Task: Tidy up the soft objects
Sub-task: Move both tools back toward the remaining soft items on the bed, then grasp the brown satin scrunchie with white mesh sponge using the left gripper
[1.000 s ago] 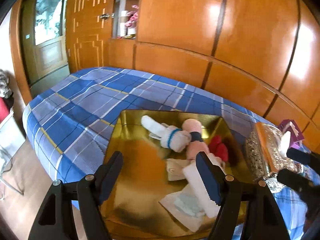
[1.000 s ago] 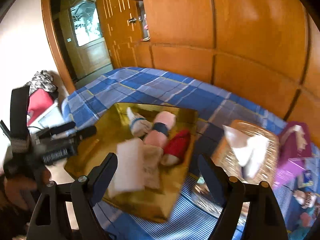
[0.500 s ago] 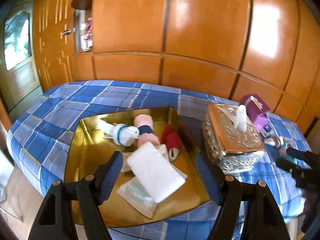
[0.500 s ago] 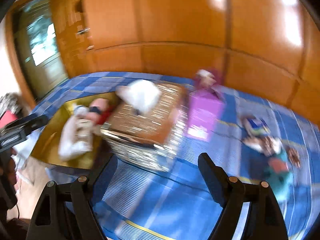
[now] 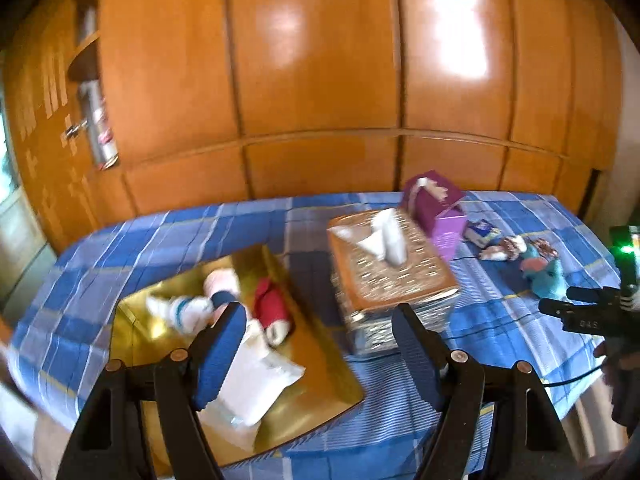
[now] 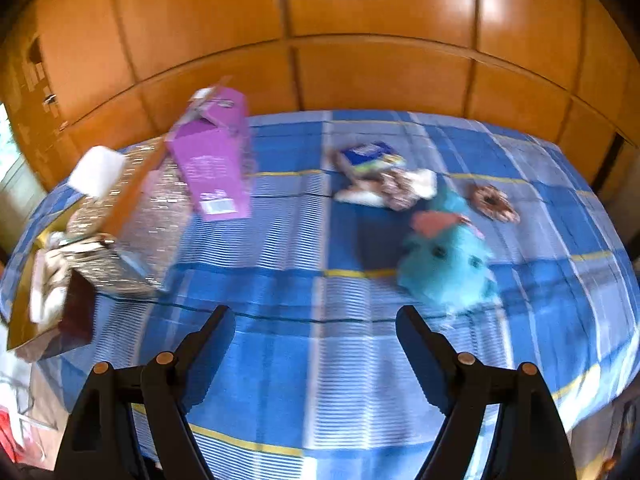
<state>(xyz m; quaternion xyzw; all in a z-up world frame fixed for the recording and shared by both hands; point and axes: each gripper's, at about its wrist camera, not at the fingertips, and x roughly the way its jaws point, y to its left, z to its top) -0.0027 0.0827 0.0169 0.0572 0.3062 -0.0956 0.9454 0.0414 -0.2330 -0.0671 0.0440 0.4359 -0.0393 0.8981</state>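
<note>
Left wrist view: the left gripper (image 5: 316, 350) is hovering above the near edge of the table with its fingers (image 5: 218, 354) spread wide and nothing between them. Just beyond them, a gold tray (image 5: 316, 376) is lying on the blue plaid tablecloth (image 5: 180, 232). A white flat packet (image 5: 256, 384) is resting in the tray's near part, partly hidden by the left finger. Farther in, a white sock with a teal band (image 5: 182, 312), a pink rolled sock (image 5: 222, 284) and a red sock (image 5: 272, 304) are lying close together. To the right of the tray, a silver tissue box (image 5: 396, 276) is standing with a white tissue (image 5: 384, 236) sticking up from its top. Behind it a purple carton (image 5: 436, 212) is standing. At the right edge, the right gripper (image 5: 580, 316) is showing as a dark shape.

Right wrist view: the right gripper (image 6: 316, 344) is hanging over bare cloth, its fingers (image 6: 420, 348) released and holding nothing. Ahead and to the right, a turquoise plush toy (image 6: 444, 260) is sitting on the cloth, blurred. Beyond it, a white and brown soft item (image 6: 392, 190) and a blue packet (image 6: 368, 154) are lying touching one another. A brown ring-shaped item (image 6: 494, 202) is lying just right of the plush toy's top. Orange wooden wall panels (image 6: 360, 12) are closing the scene at the rear.
</note>
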